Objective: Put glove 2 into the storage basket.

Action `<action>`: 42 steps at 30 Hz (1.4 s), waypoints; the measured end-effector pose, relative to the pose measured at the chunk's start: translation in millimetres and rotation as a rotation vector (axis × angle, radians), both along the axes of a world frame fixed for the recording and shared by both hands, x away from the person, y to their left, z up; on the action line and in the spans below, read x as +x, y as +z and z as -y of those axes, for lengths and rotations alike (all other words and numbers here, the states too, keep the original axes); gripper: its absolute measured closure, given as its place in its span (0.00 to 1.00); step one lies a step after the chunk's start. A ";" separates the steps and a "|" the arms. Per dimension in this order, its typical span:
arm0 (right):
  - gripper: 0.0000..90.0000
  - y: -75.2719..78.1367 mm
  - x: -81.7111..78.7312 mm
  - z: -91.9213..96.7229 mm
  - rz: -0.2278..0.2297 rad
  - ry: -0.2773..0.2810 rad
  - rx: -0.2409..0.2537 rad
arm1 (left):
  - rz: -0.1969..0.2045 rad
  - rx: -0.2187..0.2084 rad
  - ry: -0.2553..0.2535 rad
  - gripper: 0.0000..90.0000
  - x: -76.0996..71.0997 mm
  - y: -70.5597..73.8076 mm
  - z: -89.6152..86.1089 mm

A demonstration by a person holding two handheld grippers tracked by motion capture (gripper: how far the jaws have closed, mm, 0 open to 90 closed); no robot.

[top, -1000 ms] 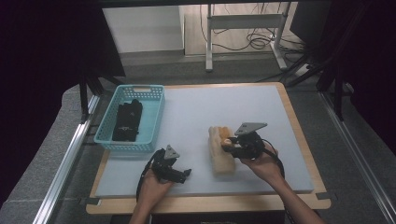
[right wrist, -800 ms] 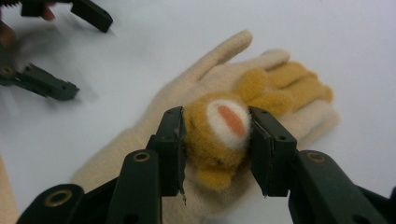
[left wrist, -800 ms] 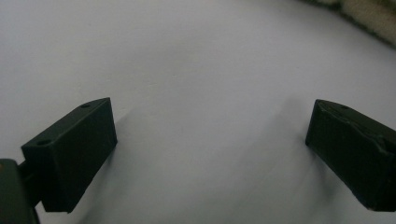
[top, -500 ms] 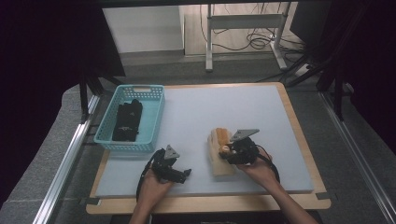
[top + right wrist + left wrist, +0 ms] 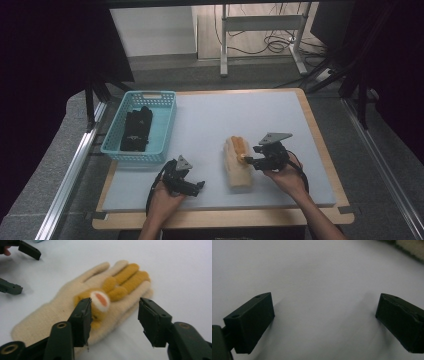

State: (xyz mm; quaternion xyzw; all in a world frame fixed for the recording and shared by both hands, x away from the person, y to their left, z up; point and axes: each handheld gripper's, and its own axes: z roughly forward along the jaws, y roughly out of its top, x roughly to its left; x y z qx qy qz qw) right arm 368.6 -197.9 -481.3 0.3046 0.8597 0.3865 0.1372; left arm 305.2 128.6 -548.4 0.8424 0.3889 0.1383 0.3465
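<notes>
A cream knitted glove [image 5: 75,315] with a small orange-yellow glove [image 5: 122,282] on top lies on the pale grey table mat [image 5: 210,120] — no readable writing on either. The right gripper [image 5: 113,315], jaws just opened, hovers over them gripping nothing; the left gripper [image 5: 324,315] rests wide open, empty.

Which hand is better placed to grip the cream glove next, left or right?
Right, probably. The right tongs, just opened, hover open over the cream glove; the left tongs rest on bare mat, apart from it.

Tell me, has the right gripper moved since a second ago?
Yes. The right gripper has shifted toward the table's near edge, along the cream glove, its jaws just opening, straddling the glove.
</notes>
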 end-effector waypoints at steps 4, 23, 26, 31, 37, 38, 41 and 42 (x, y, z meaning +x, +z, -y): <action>0.68 -6.0 -2.8 11.1 -0.018 -0.003 0.024 | -0.001 -0.001 0.001 0.03 -0.1 0.0 0.1; 0.95 -44.2 -25.7 7.6 -0.094 0.086 -0.012 | -0.002 0.000 0.025 0.04 -3.4 0.9 -4.1; 0.95 -44.8 -27.6 1.2 -0.095 0.099 -0.008 | -0.004 0.000 0.038 0.04 -4.0 0.7 -10.0; 0.95 -46.5 -29.3 -14.8 -0.089 0.134 -0.005 | 0.023 0.015 0.079 0.02 -4.0 -0.2 -23.7; 0.94 -48.5 -29.4 -39.4 -0.073 0.170 -0.009 | 0.017 0.014 0.085 0.01 -2.9 -1.0 -30.1; 0.94 -48.9 -29.3 -43.4 -0.068 0.176 -0.010 | 0.012 0.006 0.087 0.02 -2.5 -1.4 -30.2; 0.93 -49.6 -29.0 -54.0 -0.055 0.187 -0.016 | 0.000 -0.002 0.087 0.01 -1.1 -1.8 -31.2; 0.93 -49.8 -29.0 -56.9 -0.053 0.188 -0.019 | 0.001 -0.001 0.087 0.01 -1.1 -1.8 -31.1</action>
